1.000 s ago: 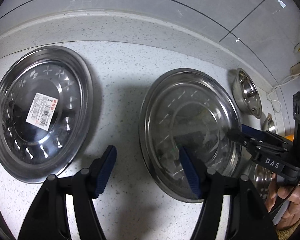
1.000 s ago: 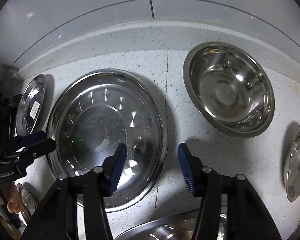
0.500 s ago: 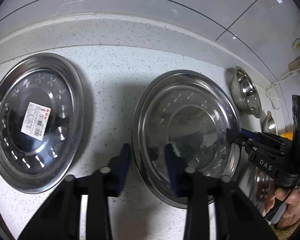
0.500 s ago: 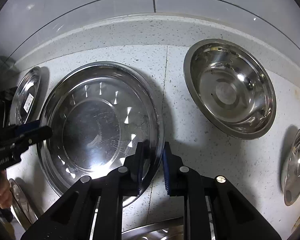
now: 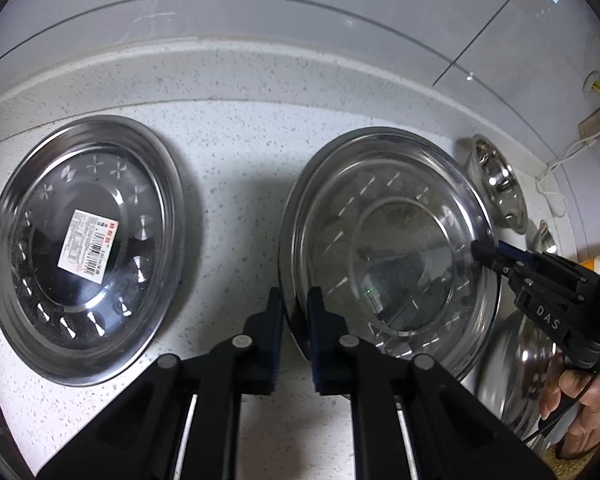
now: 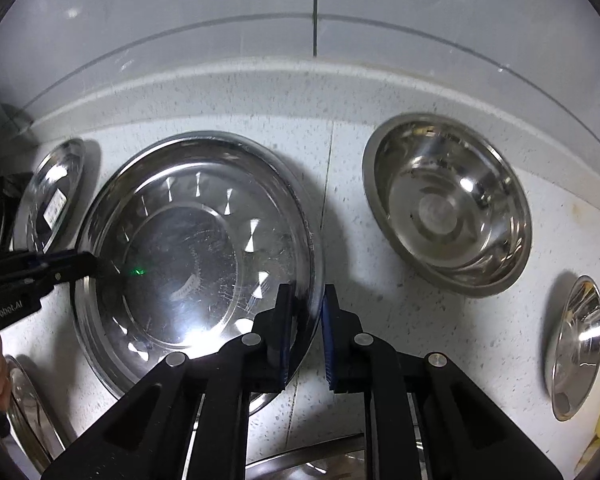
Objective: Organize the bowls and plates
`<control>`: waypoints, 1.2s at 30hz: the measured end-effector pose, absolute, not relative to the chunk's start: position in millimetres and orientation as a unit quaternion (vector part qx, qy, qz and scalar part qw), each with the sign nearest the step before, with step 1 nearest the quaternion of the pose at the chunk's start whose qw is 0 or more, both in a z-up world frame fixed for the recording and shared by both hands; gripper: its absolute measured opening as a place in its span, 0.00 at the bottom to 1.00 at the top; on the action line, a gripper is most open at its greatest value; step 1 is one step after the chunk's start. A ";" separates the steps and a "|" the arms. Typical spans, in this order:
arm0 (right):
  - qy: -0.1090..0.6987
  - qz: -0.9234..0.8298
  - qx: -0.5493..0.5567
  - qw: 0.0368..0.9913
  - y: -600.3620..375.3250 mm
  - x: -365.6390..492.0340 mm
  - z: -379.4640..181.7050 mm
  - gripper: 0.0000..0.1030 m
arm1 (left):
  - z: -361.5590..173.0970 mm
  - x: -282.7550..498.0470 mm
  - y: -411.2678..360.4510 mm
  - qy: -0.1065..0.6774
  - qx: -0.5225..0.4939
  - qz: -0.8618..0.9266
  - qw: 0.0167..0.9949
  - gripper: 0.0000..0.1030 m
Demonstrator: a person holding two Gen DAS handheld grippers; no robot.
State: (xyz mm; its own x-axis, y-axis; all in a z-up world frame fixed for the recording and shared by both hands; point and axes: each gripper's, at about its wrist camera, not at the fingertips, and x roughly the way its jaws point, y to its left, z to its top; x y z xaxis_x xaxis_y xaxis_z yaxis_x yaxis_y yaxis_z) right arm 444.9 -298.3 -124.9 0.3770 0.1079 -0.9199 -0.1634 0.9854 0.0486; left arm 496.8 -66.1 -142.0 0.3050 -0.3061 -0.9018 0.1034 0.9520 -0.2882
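Observation:
A large steel plate [image 5: 384, 240] lies on the speckled counter; it also shows in the right wrist view [image 6: 188, 248]. My left gripper [image 5: 294, 332] is shut on the plate's left rim. My right gripper [image 6: 306, 332] is shut on its right rim, and it shows from the side in the left wrist view [image 5: 496, 256]. The left gripper shows at the left edge of the right wrist view [image 6: 76, 266]. A second steel plate with a white label [image 5: 84, 248] lies to the left. A steel bowl [image 6: 448, 204] sits to the right.
A smaller steel bowl [image 6: 576, 344] lies at the far right. Another steel dish rim [image 6: 312, 460] shows at the near edge, and one more [image 5: 516, 372] lies under the right hand. The raised counter ledge [image 6: 300, 84] and tiled wall run along the back.
Both grippers have gone from wide open to shut on opposite rims of the middle plate. The views have shifted slightly closer to it.

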 end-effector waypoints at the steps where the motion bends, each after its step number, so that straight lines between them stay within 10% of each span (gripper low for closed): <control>1: 0.546 0.081 -0.023 0.833 -298.8 443.6 -121.3 0.12 | -138.5 494.9 -63.7 0.573 -0.089 -0.129 0.805 0.10; 36: 0.520 0.154 -0.027 0.840 -169.0 225.3 -59.1 0.11 | -71.5 230.8 103.3 0.565 -0.117 -0.112 0.809 0.10</control>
